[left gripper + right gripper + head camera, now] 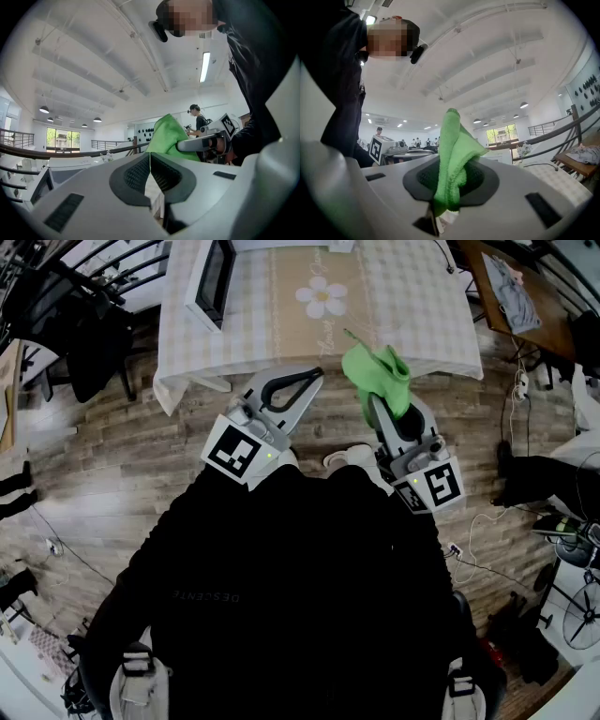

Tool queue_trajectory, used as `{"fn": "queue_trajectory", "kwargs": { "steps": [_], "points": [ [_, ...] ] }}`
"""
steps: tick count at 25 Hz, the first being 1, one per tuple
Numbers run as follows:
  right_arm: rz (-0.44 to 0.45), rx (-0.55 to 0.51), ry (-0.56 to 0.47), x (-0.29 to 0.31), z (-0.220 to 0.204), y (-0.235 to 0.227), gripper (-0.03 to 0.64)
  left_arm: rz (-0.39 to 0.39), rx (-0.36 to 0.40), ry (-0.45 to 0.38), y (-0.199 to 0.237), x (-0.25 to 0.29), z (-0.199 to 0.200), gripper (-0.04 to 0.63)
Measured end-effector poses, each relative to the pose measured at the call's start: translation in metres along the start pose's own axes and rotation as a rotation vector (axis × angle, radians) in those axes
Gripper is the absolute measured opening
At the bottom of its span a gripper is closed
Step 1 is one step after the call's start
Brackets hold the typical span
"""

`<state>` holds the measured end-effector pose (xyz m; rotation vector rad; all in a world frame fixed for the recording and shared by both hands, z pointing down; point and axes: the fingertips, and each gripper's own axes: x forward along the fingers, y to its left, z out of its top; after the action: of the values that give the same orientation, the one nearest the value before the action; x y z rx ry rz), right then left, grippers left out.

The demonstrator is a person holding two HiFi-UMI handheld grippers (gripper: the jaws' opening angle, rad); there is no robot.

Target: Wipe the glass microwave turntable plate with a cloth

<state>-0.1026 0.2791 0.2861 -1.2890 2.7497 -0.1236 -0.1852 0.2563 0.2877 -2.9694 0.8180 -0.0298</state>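
Note:
My right gripper (378,401) is shut on a bright green cloth (379,377), which bunches up above its jaws over the near edge of the table. In the right gripper view the green cloth (452,159) is pinched between the dark pads and stands upright. My left gripper (312,379) is beside it to the left, jaws pressed together with nothing between them (150,165). From the left gripper view the cloth (168,137) and the right gripper (206,142) show just beyond. Both grippers point upward toward the ceiling. I cannot make out the glass turntable plate in any view.
A table with a checked cloth (422,306) and a daisy-print runner (322,298) lies ahead. A microwave (214,277) stands at its far left. Wooden floor surrounds it, with dark chairs (84,343) to the left, a desk (525,296) at right and cables (478,549).

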Motion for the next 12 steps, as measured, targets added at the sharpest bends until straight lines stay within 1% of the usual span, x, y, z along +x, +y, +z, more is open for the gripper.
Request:
{"fn": "queue_trajectory", "kwargs": {
  "steps": [4,7,12],
  "points": [
    [0.017,0.012,0.006,0.004,-0.006,0.016,0.081,0.020,0.002,0.000,0.000,-0.016,-0.003,0.021],
    [0.023,0.021,0.011,0.004,-0.008,0.027,0.081,0.027,-0.013,0.005,-0.005,-0.024,-0.006,0.021],
    [0.035,0.040,0.030,0.001,-0.015,0.030,0.083,0.035,-0.045,0.015,-0.008,-0.025,-0.011,0.021]
  ]
}}
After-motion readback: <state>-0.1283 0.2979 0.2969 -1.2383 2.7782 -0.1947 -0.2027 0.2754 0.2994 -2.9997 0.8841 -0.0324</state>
